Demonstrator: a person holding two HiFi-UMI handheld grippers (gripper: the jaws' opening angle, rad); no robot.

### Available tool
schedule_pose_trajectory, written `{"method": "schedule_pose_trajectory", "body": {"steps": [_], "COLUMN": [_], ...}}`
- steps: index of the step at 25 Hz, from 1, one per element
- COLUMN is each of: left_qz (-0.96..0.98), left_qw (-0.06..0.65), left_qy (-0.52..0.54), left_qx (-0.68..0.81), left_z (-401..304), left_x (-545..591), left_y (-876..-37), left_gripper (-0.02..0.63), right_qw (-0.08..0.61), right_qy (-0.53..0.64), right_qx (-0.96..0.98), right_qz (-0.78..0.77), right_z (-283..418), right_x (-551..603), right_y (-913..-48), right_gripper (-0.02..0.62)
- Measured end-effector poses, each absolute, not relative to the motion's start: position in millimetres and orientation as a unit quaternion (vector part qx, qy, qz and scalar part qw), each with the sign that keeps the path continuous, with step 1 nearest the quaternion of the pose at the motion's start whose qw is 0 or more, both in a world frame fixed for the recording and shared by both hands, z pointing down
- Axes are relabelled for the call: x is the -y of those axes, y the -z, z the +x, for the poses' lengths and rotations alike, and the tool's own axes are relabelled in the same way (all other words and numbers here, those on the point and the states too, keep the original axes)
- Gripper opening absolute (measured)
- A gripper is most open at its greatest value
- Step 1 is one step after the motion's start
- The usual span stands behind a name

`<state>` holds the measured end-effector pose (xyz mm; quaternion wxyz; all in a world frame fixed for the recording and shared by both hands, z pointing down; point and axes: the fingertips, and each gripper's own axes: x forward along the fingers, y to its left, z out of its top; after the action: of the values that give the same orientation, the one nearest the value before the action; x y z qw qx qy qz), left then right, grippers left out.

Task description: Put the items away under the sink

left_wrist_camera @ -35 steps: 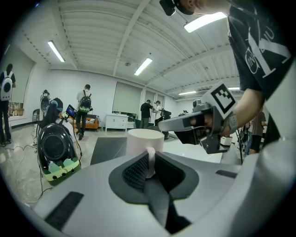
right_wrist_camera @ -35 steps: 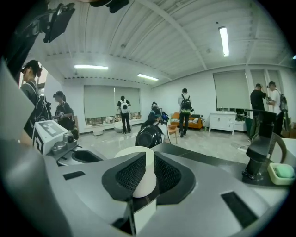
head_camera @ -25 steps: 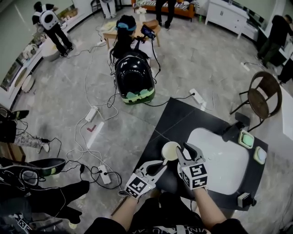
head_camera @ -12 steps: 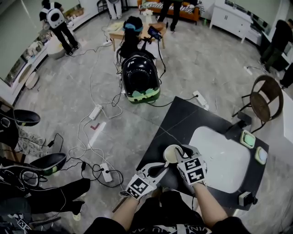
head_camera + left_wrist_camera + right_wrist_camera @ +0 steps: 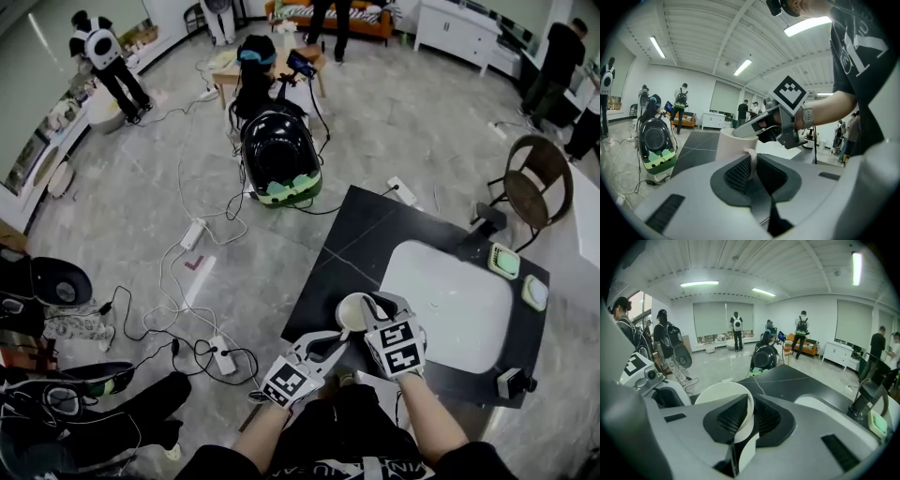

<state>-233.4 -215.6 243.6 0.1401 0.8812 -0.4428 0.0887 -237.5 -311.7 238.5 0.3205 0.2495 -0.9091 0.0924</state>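
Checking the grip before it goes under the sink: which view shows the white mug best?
The left gripper view: the mug shows side and handle close up, pinched by the left gripper. The right gripper view shows only its rim, clamped; the head view shows it small, from above.

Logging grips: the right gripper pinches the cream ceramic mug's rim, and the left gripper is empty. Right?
Not quite: the left gripper isn't empty. The left gripper view shows its jaws closed on the handle of the cream ceramic mug. The right gripper does pinch the rim.
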Motion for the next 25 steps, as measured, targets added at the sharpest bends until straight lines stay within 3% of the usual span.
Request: {"method": "schedule_pose_trajectory", "body": {"steps": [25], "left_qz": [0.935], "left_qw": [0.116], "left_qy": [-0.093], "left_qx": [0.321], "left_z": [-128.5], "left_x": [123.2], "left_y": [-231.5], "left_gripper": [0.044], "right_qw": [0.28], "right_qy": [-0.138], "right_qx": [0.87], "right_qz": [0.381], "right_z": [-104.2], "right_x": [214.7], "right_y": [-218.0], "right_gripper": [0.057]}}
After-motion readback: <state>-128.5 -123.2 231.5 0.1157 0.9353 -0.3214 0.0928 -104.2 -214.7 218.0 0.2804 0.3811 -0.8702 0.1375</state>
